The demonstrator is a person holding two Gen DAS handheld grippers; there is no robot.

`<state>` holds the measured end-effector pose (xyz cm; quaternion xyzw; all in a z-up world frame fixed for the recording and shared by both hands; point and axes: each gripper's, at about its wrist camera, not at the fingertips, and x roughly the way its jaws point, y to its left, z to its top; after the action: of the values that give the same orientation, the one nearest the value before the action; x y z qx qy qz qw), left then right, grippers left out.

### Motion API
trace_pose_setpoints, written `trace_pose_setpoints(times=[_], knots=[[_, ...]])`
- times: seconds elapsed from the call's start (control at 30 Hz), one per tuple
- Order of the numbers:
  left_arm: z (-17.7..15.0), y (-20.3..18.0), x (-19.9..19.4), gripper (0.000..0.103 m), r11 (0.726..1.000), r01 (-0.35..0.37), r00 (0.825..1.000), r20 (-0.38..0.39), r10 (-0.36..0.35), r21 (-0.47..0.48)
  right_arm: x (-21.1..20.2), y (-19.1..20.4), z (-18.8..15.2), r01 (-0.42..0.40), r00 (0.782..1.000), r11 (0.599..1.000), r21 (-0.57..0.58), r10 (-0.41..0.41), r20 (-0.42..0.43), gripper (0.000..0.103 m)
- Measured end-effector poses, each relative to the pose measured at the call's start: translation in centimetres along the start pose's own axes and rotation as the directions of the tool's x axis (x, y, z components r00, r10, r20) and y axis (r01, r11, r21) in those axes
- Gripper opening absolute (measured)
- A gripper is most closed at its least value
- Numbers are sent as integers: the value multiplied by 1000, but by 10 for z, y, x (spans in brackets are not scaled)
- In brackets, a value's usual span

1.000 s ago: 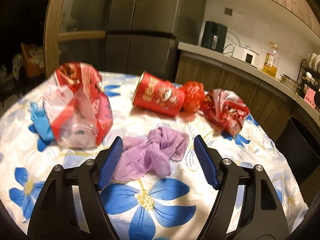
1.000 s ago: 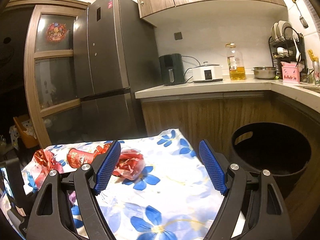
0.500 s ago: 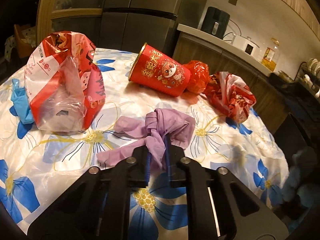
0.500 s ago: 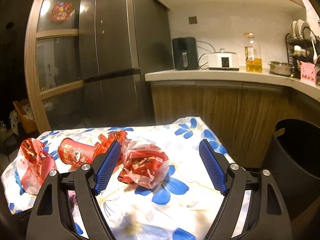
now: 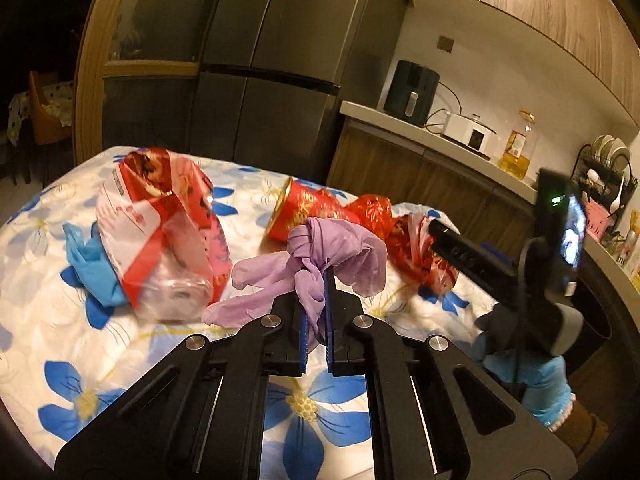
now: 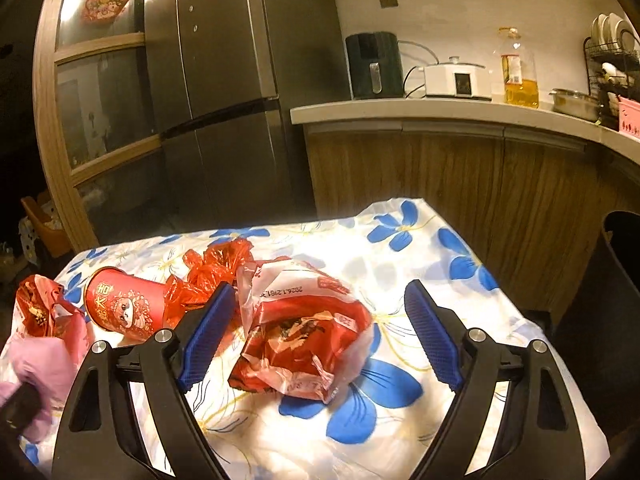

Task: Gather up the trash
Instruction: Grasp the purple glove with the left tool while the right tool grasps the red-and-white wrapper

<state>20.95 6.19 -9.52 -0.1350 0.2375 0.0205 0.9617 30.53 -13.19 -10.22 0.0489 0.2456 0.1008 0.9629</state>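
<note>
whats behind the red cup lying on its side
A crumpled red plastic bag sits right behind the red cup, touching its base end. The cup hides the bag's lower part.

A tall dark fridge (image 6: pixel 224 92) fills the back wall, with a wood-framed glass door (image 6: pixel 100 92) to its left carrying a red decoration (image 6: pixel 105 0) up top. Along the counter (image 6: pixel 440 110): a black air fryer (image 6: pixel 374 66), then a white cooker (image 6: pixel 456 80) beside it, cords trailing between them, then an oil bottle (image 6: pixel 518 68) holding yellow oil, then a steel bowl (image 6: pixel 574 102). A dish rack (image 6: pixel 614 56) with plates stands at the far right. Wooden cabinets (image 5: pixel 520 4) hang above. Down front, a blue-flowered white cloth (image 6: pixel 400 248) covers the surface. Off in the dark at left, an orange chair (image 5: pixel 48 120).
</note>
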Motion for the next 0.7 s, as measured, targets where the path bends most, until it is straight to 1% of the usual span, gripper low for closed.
trace_pose_setpoints(times=[0.1,0.13,0.17,0.23,0.3,0.37,0.43,0.47,0.53,0.67,0.7], knots=[[2,3,-3,5,1000,0,1000,6,0,-6,8,1,-3,-9,999,1000,-13,8,-33,83],[2,3,-2,5,1000,-1,1000,6,1,-7,9,2,-4,-15,999,1000,-15,14,-39,77],[2,2,-2,5,1000,-1,1000,6,1,-7,9,1,-5,-16,999,1000,-15,15,-44,75],[3,2,-2,5,1000,-2,1000,5,2,-4,10,1,-6,-19,998,1000,-12,19,-54,64],[4,1,-2,5,1000,-2,1000,5,2,-2,12,-1,-7,-31,997,999,-9,30,-66,60],[4,0,-1,5,1000,-3,1000,5,3,-1,11,0,-9,-42,997,999,-14,41,-71,54],[4,0,-1,5,1000,-1,1000,4,1,-2,9,2,-10,-52,996,998,-28,50,-75,44],[4,0,-1,5,1000,-1,1000,3,1,-2,8,4,-11,-57,996,998,-38,54,-76,43],[3,-1,-2,5,1000,-4,1000,2,4,0,4,5,-12,-62,996,997,-50,59,-74,34],[1,-3,-4,5,1000,-9,1000,1,9,2,-2,5,-15,-76,995,996,-54,72,-67,23],[1,-4,-5,5,1000,-10,1000,1,10,3,-3,4,-15,-79,995,995,-53,75,-65,19]])
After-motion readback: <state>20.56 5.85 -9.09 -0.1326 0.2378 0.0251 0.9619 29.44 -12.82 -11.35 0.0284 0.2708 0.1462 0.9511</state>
